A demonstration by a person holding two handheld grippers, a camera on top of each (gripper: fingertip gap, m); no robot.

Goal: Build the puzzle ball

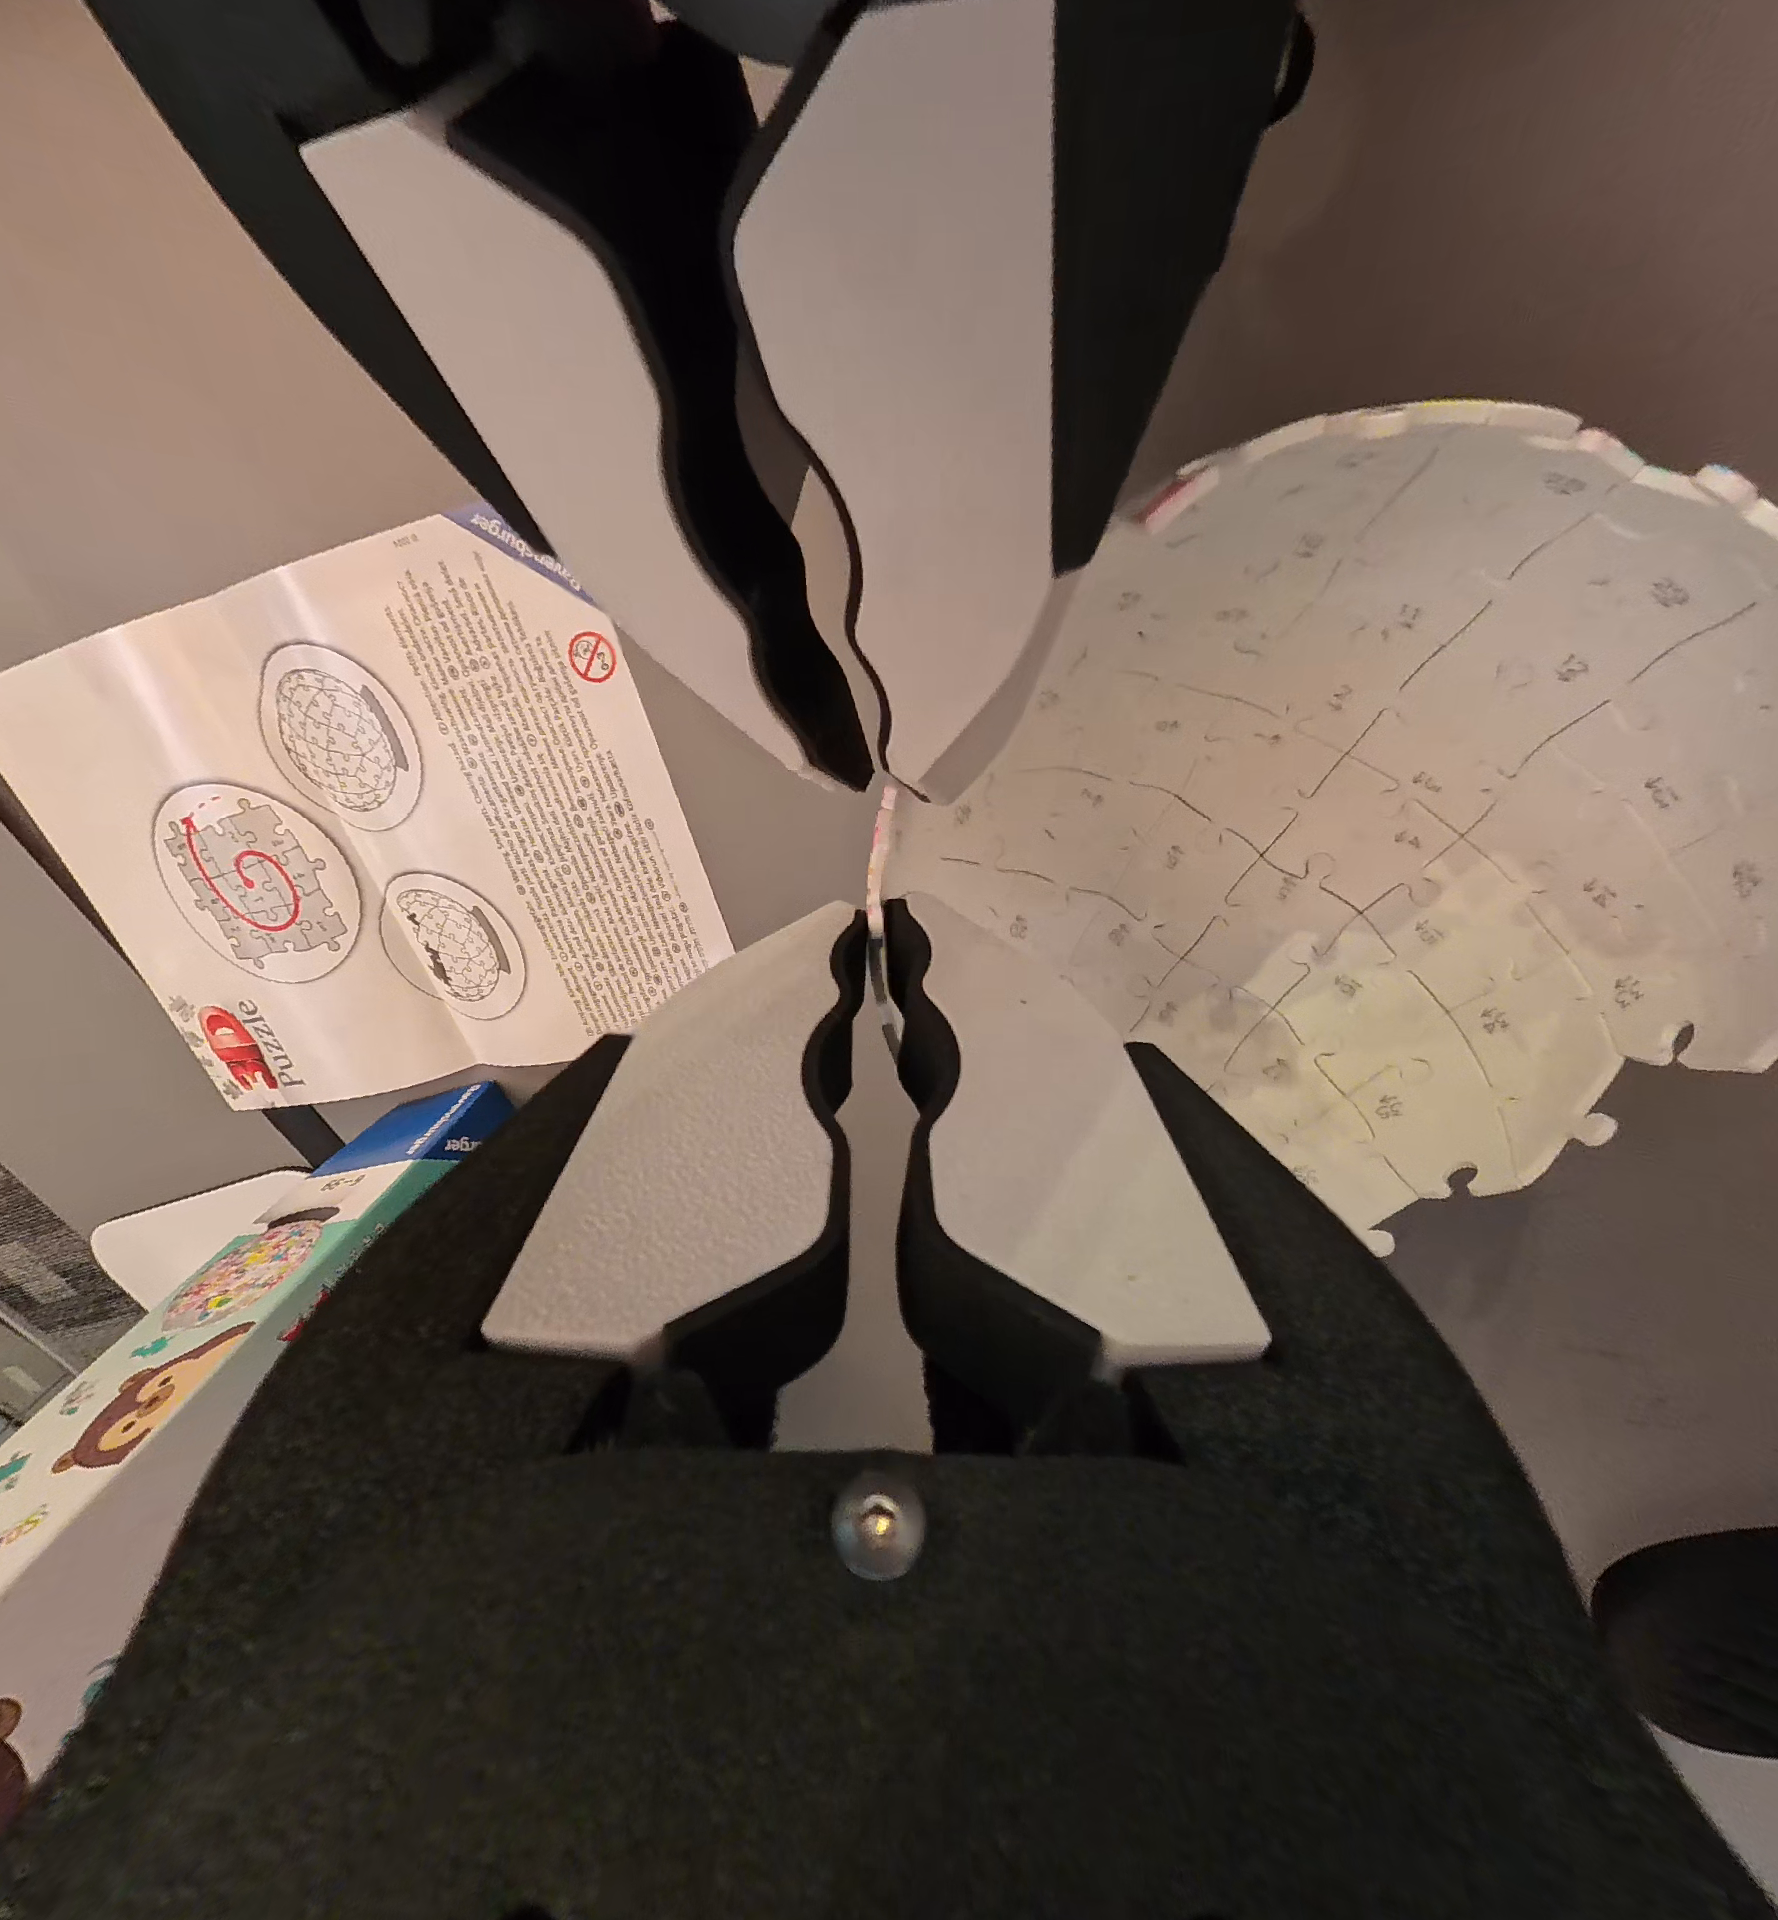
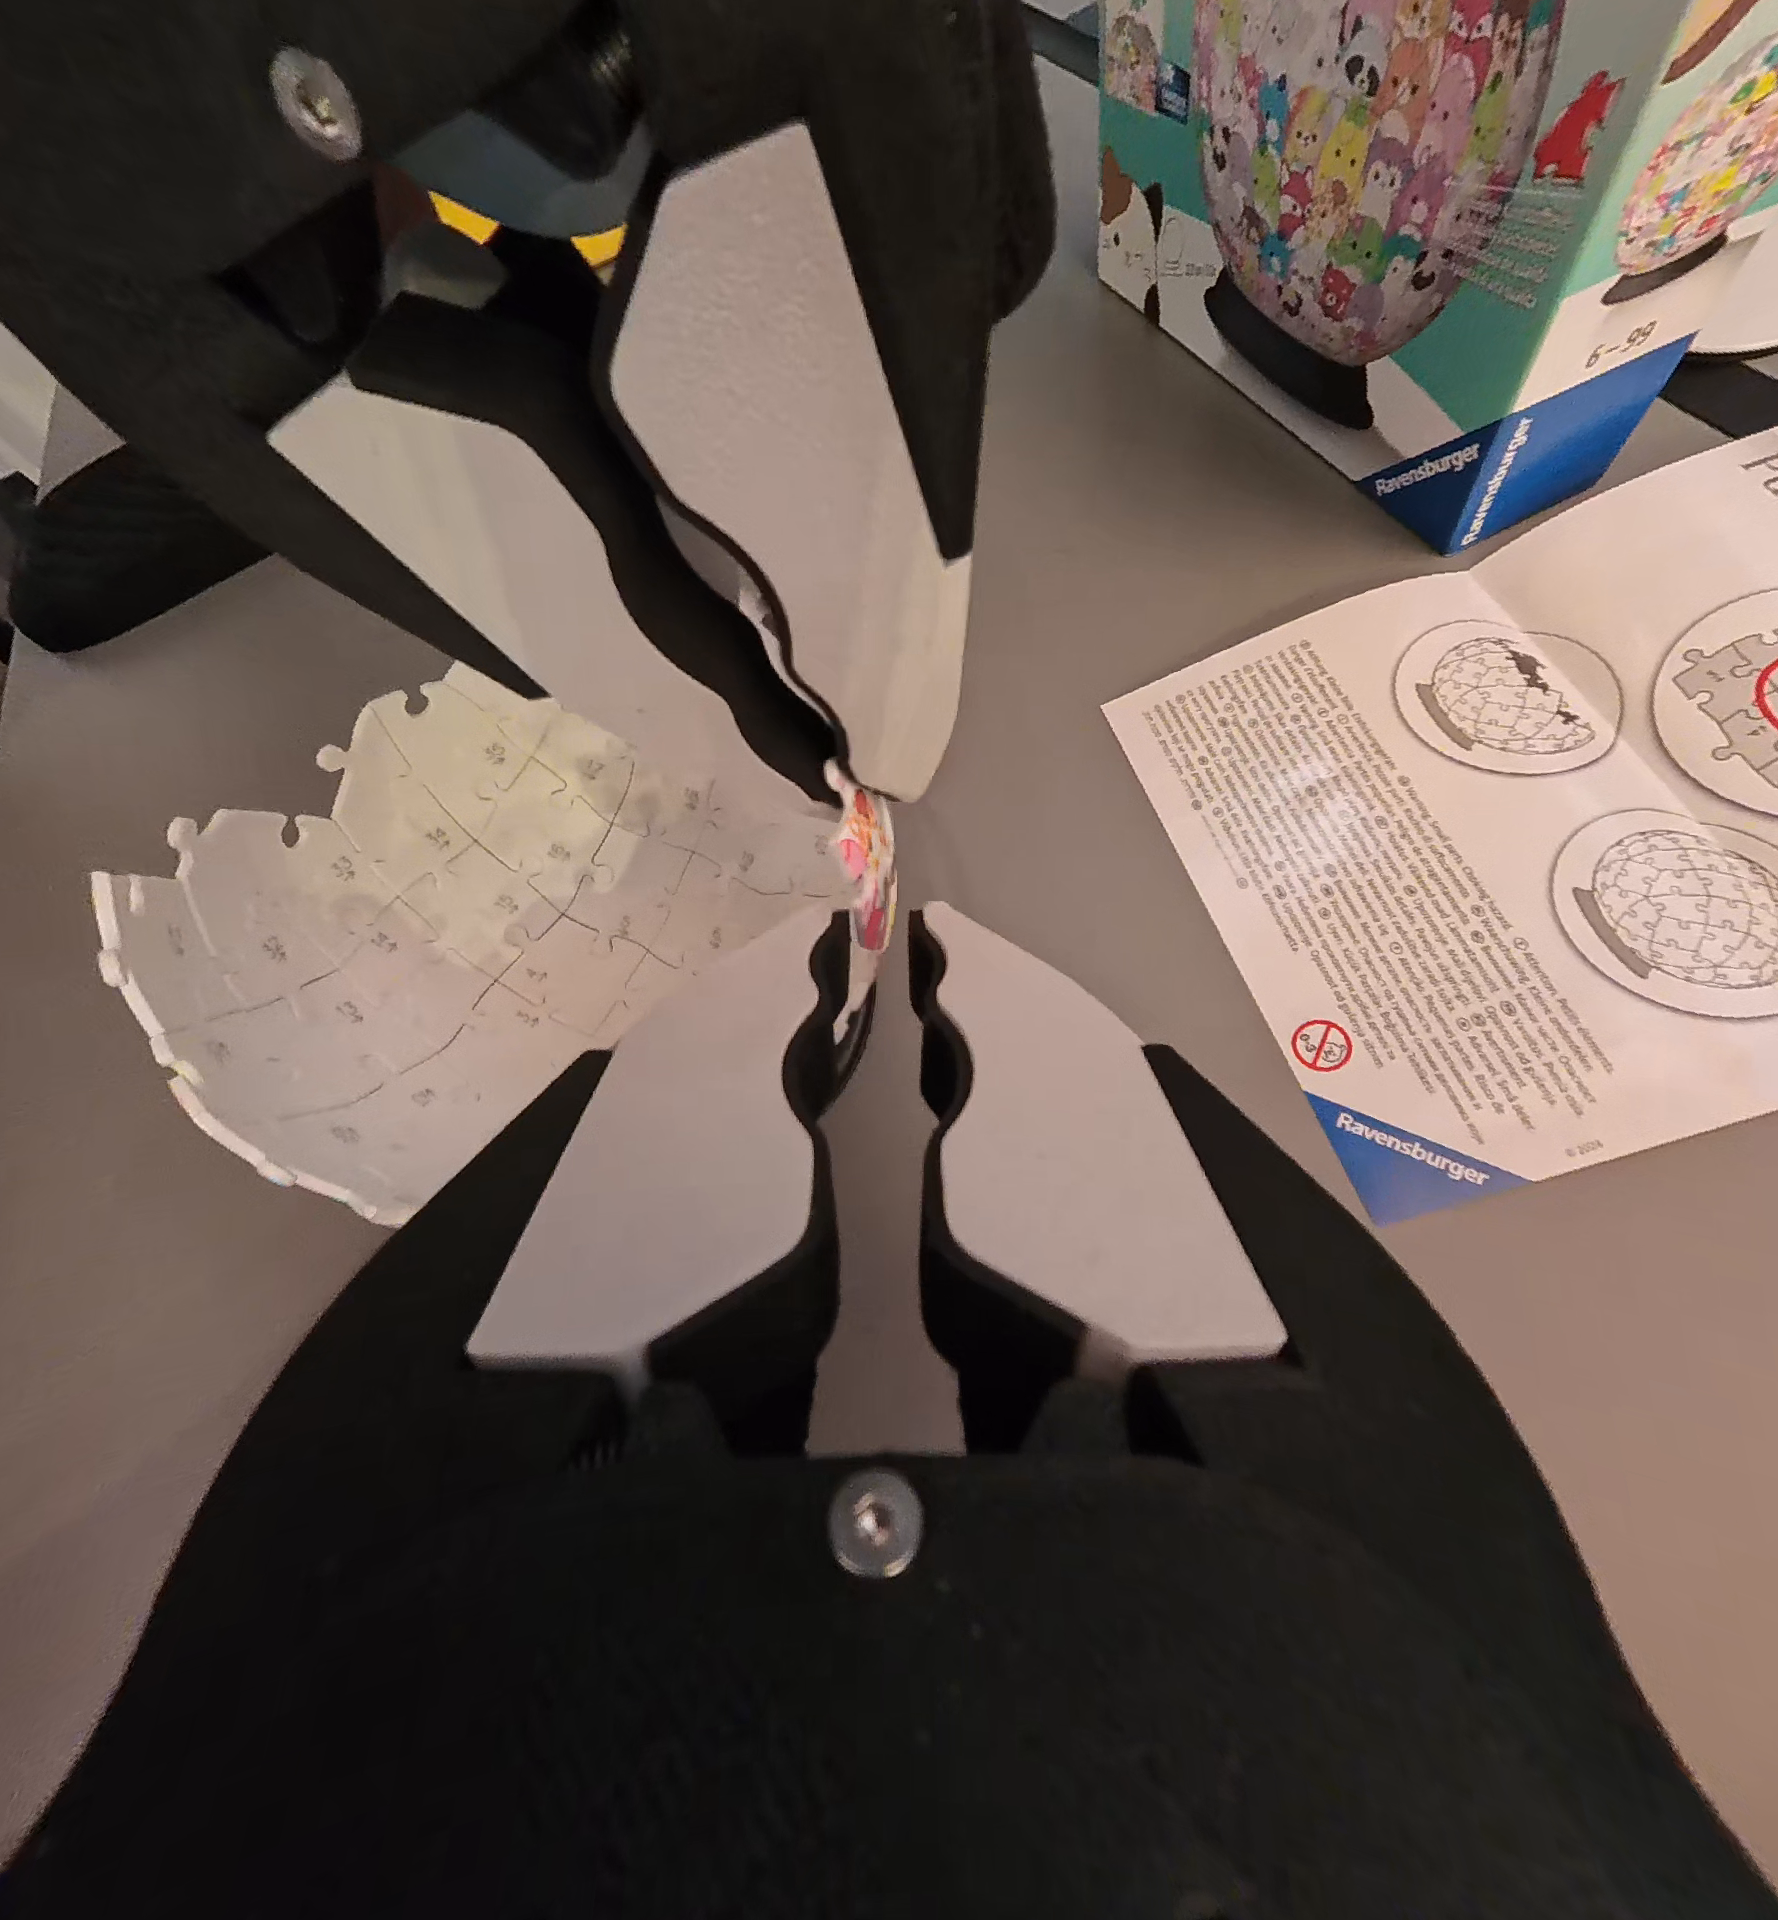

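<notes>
Grey desk (image 2: 1124, 1351) carries everything. Largest on it is the curved shell of joined puzzle pieces (image 1: 1384, 790), hollow white inside turned up toward both cameras, its long axis running away from the two grippers that meet at one edge, its jagged open rim farthest from them. The right gripper (image 2: 880, 935) is nearly closed, its left fingertip (image 2: 831, 956) against a colourful puzzle piece (image 2: 867, 883) at that edge; whether it clamps the piece I cannot tell. The left gripper (image 1: 874, 925) is pinched tight on the same edge. Beside them lies an unfolded instruction sheet (image 2: 1508, 883), and beyond it the puzzle box (image 2: 1404, 208).
</notes>
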